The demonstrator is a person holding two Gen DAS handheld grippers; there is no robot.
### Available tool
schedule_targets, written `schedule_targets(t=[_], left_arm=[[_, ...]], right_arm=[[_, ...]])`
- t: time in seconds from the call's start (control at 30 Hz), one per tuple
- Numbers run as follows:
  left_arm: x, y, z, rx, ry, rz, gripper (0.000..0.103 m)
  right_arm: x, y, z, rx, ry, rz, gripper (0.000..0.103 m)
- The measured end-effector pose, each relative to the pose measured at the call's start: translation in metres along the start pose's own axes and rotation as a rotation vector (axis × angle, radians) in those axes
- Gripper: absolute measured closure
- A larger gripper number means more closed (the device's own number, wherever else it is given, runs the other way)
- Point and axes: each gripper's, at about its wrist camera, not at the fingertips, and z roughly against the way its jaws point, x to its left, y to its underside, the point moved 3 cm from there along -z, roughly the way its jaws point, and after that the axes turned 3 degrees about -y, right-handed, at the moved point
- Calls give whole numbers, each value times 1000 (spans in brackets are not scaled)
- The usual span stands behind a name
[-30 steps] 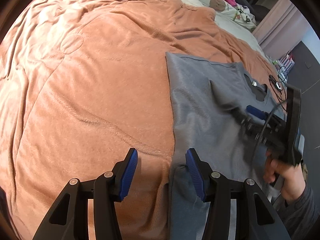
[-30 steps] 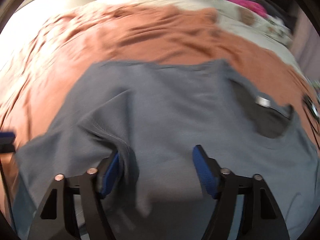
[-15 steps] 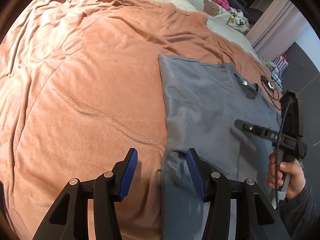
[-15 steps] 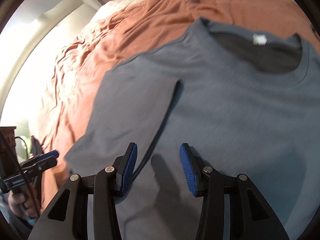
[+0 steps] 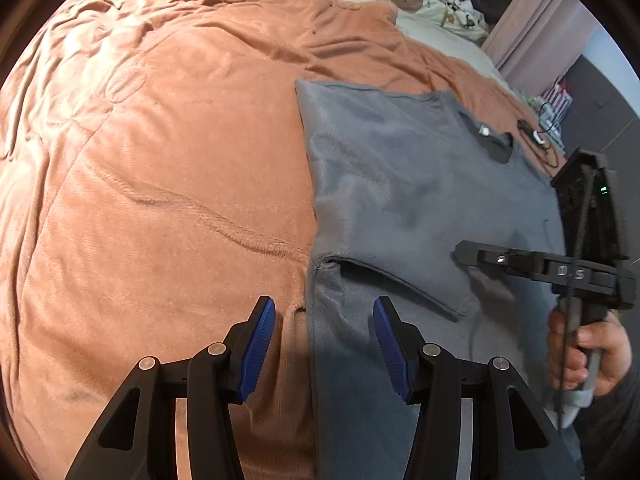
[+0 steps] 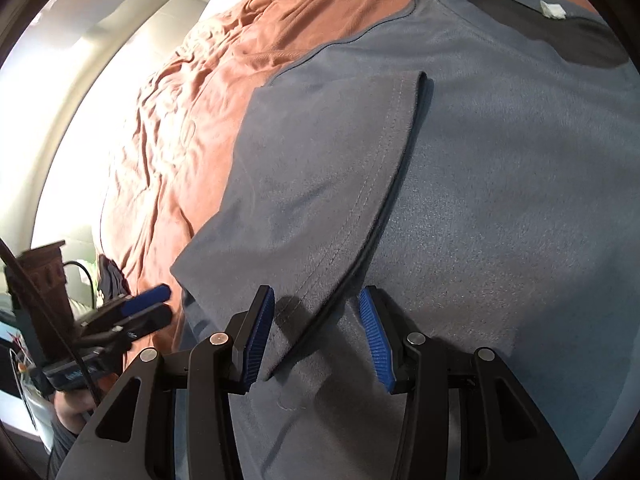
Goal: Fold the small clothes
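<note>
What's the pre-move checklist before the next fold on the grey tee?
1. Left sleeve folded in over the body: ok.
2. Tee lying flat on the orange blanket: ok, minor ripples only.
3. Left gripper open, straddling the tee's side edge: ok, nothing pinched.
4. Right gripper open over the sleeve hem: ok; its jaws have just been closing, and no cloth is pinched.
5. Right sleeve folded: cannot tell, out of view.
6. Cable clear of the tee beyond the collar: ok.
</note>
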Motion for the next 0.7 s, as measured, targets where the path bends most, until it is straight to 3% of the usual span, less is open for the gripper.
schedule_targets(t=[0.1,0.17,0.27,0.37,0.7], left_arm=[[2,-4,-7,-18,1,25,50],[4,-6,-11,-29,-9,31,51],[8,-4,-21,1,-26,28,91],[14,0,-21,4,-26,49,95],[15,6,-6,13,-17,113,95]], right_arm=[[-1,-2,-3,-15,-11,-11,61],[4,-3,-7,-20,23,36,73],[7,-4,-12,-24,61,58,94],[6,-7,-13,-26,68,62,102],[18,16,18,4,212,118,101]])
